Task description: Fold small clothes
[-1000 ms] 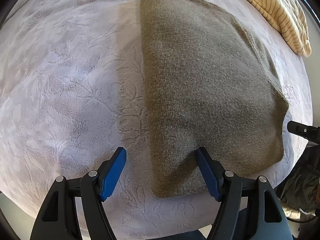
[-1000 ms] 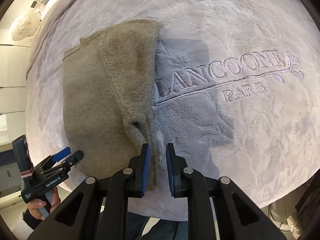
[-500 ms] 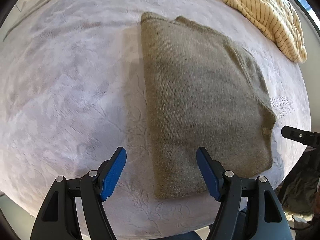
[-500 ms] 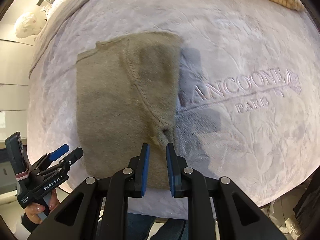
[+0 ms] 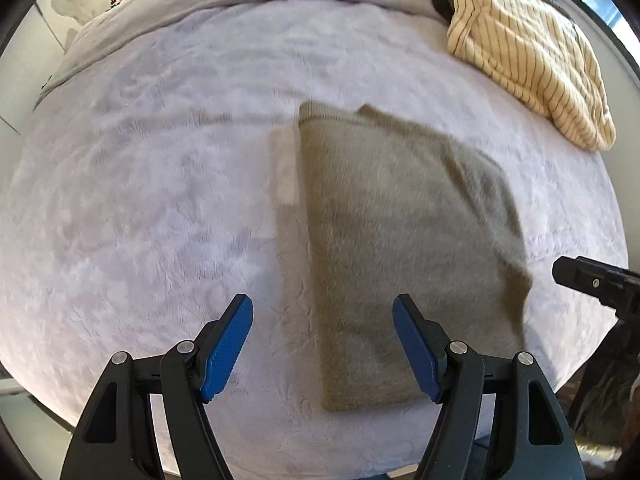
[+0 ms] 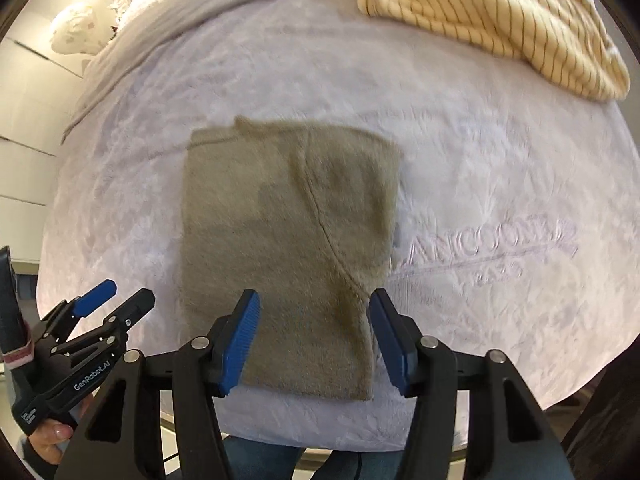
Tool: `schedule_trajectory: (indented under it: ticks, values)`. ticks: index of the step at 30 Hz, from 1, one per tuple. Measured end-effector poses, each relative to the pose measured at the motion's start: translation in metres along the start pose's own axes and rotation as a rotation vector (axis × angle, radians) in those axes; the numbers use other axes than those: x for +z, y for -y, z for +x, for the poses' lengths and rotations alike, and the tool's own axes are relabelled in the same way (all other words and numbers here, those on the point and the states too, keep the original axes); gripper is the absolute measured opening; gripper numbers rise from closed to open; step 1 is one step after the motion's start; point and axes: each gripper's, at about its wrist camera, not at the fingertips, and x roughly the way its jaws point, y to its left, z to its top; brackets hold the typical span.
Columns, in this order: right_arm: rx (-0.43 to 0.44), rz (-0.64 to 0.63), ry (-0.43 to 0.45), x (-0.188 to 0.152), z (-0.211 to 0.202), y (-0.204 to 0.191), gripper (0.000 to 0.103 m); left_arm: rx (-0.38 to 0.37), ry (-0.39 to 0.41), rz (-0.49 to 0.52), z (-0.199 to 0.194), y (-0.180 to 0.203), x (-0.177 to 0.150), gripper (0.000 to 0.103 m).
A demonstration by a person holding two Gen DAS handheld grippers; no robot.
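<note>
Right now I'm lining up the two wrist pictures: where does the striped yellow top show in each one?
Left wrist view: the striped yellow top lies bunched at the upper right, beyond the folded olive sweater.
Right wrist view: the same top fills the upper right edge, partly cut off by the frame.
Shared landmark: the olive sweater, flat on the pale blanket, with the top beyond it to the right in both.

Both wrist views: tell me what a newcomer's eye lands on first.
The folded olive-brown sweater lies flat in the middle of the pale embossed bedspread. A crumpled cream striped garment sits at the far right. The left gripper hangs open and empty, while the right gripper is opening, gripping nothing.
</note>
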Motion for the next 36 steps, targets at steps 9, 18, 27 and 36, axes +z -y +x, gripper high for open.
schedule_trajectory:
  ticks: [9,18,27,36]
  values:
    - [-0.106,-0.038,0.063,0.008,-0.026,-0.019,0.077,0.005,0.049,-0.015,-0.018,0.008,0.017,0.093]
    - [-0.157,-0.031,0.088,0.009,-0.028,-0.025,0.103,0.013,0.084,-0.022,-0.03,0.017,0.022,0.103]
    - [-0.17,-0.008,0.094,0.01,-0.027,-0.023,0.103,0.014,0.084,-0.022,-0.03,0.018,0.023,0.103]
    - [-0.17,-0.007,0.091,0.012,-0.026,-0.023,0.103,0.016,0.083,-0.023,-0.029,0.019,0.024,0.103]
